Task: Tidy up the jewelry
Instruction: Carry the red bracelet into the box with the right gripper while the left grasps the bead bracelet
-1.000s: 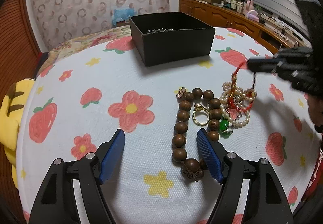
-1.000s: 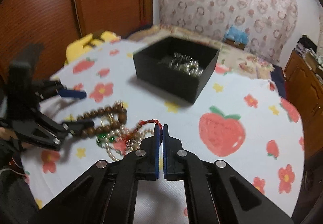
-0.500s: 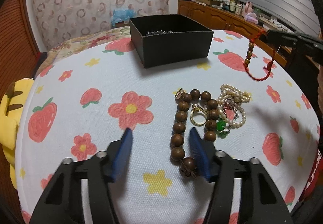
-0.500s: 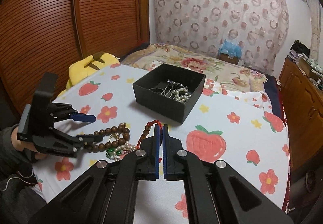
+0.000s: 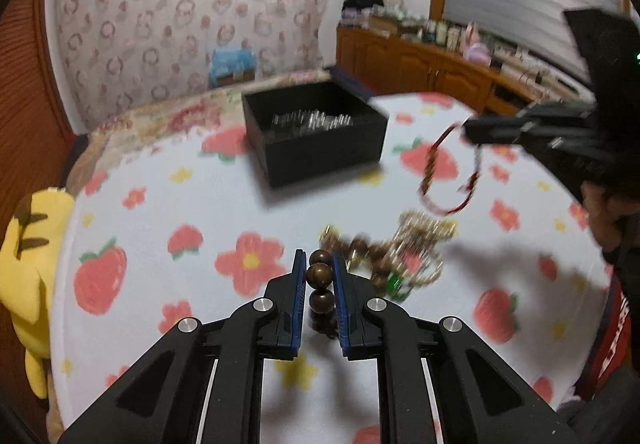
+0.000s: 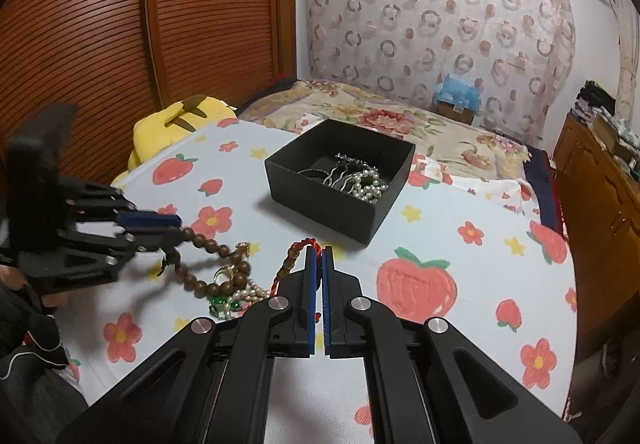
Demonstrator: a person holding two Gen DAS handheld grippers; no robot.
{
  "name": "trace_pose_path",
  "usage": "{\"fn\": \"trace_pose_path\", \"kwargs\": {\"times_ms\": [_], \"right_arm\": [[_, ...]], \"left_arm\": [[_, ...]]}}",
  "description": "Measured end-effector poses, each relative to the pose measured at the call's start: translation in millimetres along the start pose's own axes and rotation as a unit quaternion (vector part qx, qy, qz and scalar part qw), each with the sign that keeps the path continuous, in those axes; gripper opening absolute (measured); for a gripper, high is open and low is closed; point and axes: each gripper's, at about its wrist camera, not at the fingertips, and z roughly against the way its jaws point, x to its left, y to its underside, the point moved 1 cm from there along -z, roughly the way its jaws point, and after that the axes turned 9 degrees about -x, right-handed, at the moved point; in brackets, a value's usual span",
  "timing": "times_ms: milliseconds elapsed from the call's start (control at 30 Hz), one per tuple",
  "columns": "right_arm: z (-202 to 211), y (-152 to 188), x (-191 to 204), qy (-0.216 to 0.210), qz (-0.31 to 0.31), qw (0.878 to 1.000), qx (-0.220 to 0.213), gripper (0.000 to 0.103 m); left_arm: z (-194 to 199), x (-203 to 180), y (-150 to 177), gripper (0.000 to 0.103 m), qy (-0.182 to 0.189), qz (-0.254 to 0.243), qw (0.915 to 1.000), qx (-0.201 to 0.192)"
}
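My left gripper (image 5: 319, 262) is shut on the brown wooden bead bracelet (image 5: 319, 275) and lifts one end off the table; it also shows in the right wrist view (image 6: 176, 228), with the beads (image 6: 216, 250) trailing down. My right gripper (image 6: 318, 250) is shut on a red cord bracelet (image 6: 294, 254), which hangs above the table in the left wrist view (image 5: 448, 180). A black open box (image 6: 340, 180) holds pearls and a silver hair comb. A pile of pearls, a gold ring and a green stone (image 6: 236, 294) lies on the tablecloth.
The round table has a white cloth with strawberries and flowers (image 6: 416, 284). A yellow plush toy (image 6: 176, 124) sits at its left edge. A bed (image 6: 380, 112) lies behind, a wooden cabinet (image 6: 600, 180) at the right.
My left gripper has closed on the wooden bead bracelet and raised it. My right gripper, holding the red cord bracelet, stays lifted above the table.
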Motion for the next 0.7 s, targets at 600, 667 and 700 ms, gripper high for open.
{"fn": "trace_pose_path", "kwargs": {"times_ms": [600,667,700], "right_arm": [[-20.6,-39.2,-11.0,0.015,-0.002,1.000,-0.017,0.003],[-26.8,-44.3,-15.0,0.019,-0.005,1.000,-0.017,0.003],[-29.7,-46.5,-16.9,0.022,-0.007,1.000,-0.018,0.003]], "left_arm": [[28.1,2.4,-60.5,0.012,-0.013,-0.006,0.9971,-0.075],[26.7,4.3,-65.2,0.012,-0.013,-0.006,0.9967,-0.079],[25.3,5.4,-67.1,0.012,-0.012,-0.006,0.9966,-0.081]]}}
